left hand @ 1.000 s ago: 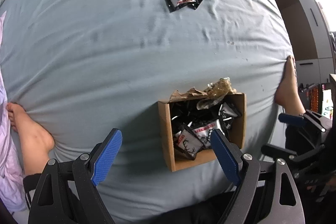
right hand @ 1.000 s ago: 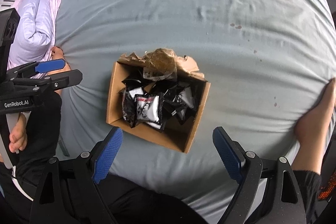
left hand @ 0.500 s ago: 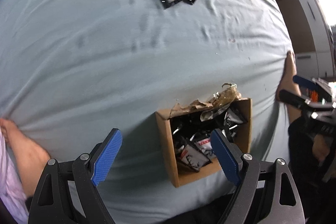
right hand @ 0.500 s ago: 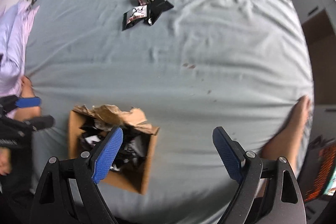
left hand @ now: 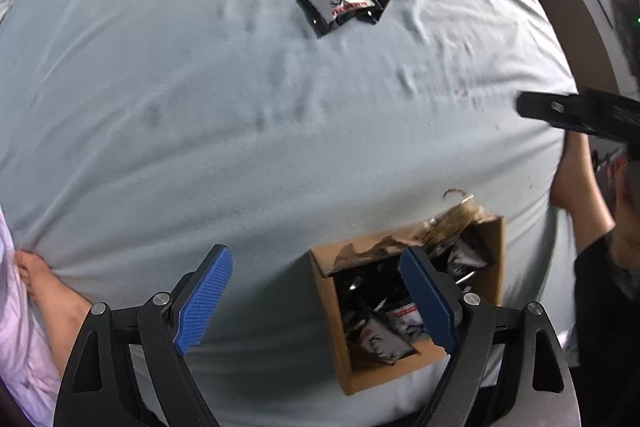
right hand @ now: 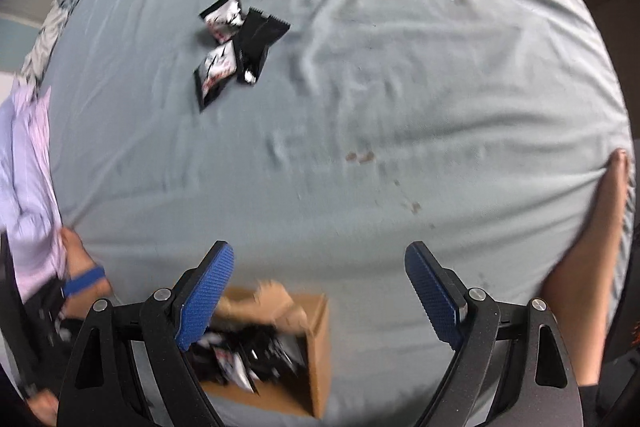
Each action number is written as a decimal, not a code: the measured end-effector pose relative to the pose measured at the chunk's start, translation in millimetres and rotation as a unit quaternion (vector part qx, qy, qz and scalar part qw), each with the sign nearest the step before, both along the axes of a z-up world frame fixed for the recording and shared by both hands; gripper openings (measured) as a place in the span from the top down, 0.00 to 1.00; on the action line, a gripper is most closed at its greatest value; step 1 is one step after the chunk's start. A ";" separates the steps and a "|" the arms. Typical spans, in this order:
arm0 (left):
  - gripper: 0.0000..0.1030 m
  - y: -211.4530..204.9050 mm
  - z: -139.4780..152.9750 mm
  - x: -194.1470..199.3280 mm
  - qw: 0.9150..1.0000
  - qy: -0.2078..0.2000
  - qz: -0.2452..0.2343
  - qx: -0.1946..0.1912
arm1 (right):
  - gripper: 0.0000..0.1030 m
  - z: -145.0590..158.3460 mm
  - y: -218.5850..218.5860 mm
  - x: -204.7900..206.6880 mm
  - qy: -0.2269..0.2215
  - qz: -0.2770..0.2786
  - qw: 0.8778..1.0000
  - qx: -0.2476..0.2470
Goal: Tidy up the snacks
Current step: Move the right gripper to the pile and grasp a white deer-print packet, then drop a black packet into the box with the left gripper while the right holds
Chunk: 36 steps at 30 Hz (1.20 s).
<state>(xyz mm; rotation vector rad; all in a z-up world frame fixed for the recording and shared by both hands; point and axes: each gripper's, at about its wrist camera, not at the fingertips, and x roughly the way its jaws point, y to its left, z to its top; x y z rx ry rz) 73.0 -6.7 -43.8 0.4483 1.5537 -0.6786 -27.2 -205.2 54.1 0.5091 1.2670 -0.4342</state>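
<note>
Colour rundown: the bed sheet [left hand: 200, 87] is a pale grey-blue all over, with a few small brownish-red spots [right hand: 360, 157] around the middle in the right wrist view. The loose snack packets [left hand: 344, 1] up at 12 o'clock are glossy black with white panels, a black antler print and a red stripe; one of them shows plain black. Same black/white/red packs sit in the cardboard box [left hand: 496, 267], which is plain tan-brown with a torn, crinkly brown flap. Left tool [left hand: 316, 299] and right tool [right hand: 318, 297] both have black frames with bright blue textured pads. Lilac-pink bedding [right hand: 24, 163] at 9 o'clock.
</note>
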 end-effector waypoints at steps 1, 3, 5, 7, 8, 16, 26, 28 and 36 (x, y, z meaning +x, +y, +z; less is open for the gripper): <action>0.15 -0.6 0.1 0.8 1.000 0.004 0.004 -0.003 | 0.15 -3.9 -5.7 3.5 0.003 -0.008 1.000 -0.008; 0.15 -3.3 -1.4 3.8 0.999 0.028 0.017 -0.014 | 0.15 -13.5 -10.9 9.7 0.009 -0.010 1.000 -0.020; 0.15 -7.3 -4.6 5.4 0.998 0.044 0.030 -0.022 | 0.15 -18.8 -19.6 18.1 0.004 -0.014 1.000 -0.026; 0.15 -11.1 -3.9 3.1 0.999 0.034 0.029 -0.018 | 0.15 -22.5 -29.8 28.2 -0.007 -0.020 0.999 -0.031; 0.15 -14.8 -2.8 -0.3 1.000 0.022 0.018 -0.013 | 0.15 -23.6 -34.0 32.0 -0.011 -0.020 0.999 -0.029; 0.15 -14.7 -5.4 -4.5 0.999 0.027 -0.008 -0.016 | 0.15 -35.1 -57.0 76.7 -0.087 -0.048 0.995 0.011; 0.15 21.0 -18.8 13.8 1.000 -0.003 0.008 0.017 | 0.15 -59.2 52.6 174.5 -0.066 0.144 0.979 -0.125; 0.15 28.4 -20.0 17.5 1.000 0.003 0.018 0.014 | 0.15 -76.5 67.2 186.2 -0.042 0.162 0.975 -0.149; 0.15 42.5 -21.9 18.2 0.999 -0.023 0.013 0.032 | 0.53 -105.8 90.6 175.2 0.004 0.228 0.934 -0.274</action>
